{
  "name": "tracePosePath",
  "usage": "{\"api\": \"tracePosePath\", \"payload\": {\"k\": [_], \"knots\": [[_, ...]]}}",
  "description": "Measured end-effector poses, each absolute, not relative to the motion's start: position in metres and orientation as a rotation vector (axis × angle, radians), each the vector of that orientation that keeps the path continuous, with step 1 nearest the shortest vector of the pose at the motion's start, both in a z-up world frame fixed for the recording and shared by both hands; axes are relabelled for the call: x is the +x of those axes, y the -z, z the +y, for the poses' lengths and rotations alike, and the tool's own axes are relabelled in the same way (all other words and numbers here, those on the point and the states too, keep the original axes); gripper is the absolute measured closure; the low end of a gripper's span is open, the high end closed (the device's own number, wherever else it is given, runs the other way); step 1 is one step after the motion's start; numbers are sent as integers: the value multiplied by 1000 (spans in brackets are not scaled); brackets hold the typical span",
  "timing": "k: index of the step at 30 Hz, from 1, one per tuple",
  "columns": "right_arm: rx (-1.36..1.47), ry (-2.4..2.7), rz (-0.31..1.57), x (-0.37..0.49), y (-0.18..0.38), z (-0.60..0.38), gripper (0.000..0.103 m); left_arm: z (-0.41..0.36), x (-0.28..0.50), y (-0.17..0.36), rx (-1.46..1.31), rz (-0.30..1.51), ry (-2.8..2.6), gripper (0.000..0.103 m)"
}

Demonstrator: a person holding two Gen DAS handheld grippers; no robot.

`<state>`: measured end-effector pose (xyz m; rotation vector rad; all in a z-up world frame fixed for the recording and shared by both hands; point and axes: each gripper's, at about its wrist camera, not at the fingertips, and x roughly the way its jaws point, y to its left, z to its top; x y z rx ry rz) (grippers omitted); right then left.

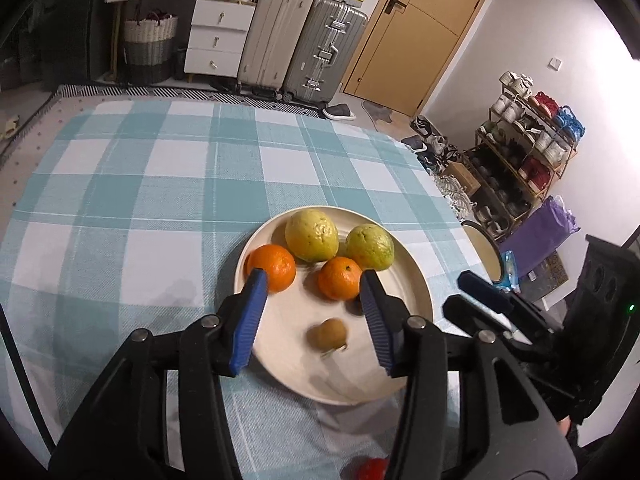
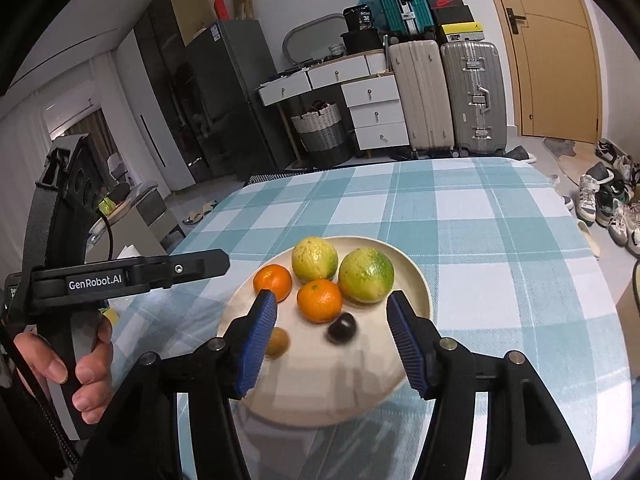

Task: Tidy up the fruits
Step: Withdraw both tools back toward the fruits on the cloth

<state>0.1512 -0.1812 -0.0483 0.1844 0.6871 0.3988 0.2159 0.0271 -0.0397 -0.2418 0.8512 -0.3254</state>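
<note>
A cream plate [image 1: 420, 300] sits on the checked tablecloth with two oranges [image 1: 276, 266] [image 1: 339, 278], two yellow-green fruits [image 1: 311, 234] [image 1: 370, 246] and a small brown fruit [image 1: 326, 333]. My left gripper [image 1: 314, 280] hovers open over the plate's near half, its pads touching nothing. In the right wrist view the same plate [image 2: 320, 396] also shows a dark round fruit [image 2: 342, 328] beside the brown one [image 2: 278, 342]. My right gripper [image 2: 331, 299] is open above them with nothing held. A hand [image 2: 88, 360] holds the left gripper's handle.
The blue-and-white tablecloth [image 1: 160, 184] covers the table, whose right edge [image 1: 448, 200] drops to a floor strewn with shoes. A round stool [image 1: 486, 256] stands beside that edge. A red object [image 1: 372, 470] shows at the bottom. Suitcases [image 2: 472, 96] and drawers line the far wall.
</note>
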Motion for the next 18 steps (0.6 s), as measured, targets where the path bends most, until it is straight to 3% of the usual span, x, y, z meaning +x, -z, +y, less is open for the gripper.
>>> {"api": "tracePosePath", "payload": {"k": [13, 18], "knots": [[152, -387, 640, 109, 26, -177, 39, 22, 149, 20, -158, 783, 282, 39], [144, -382, 614, 95, 18, -176, 29, 21, 132, 17, -144, 779, 260, 27]]}}
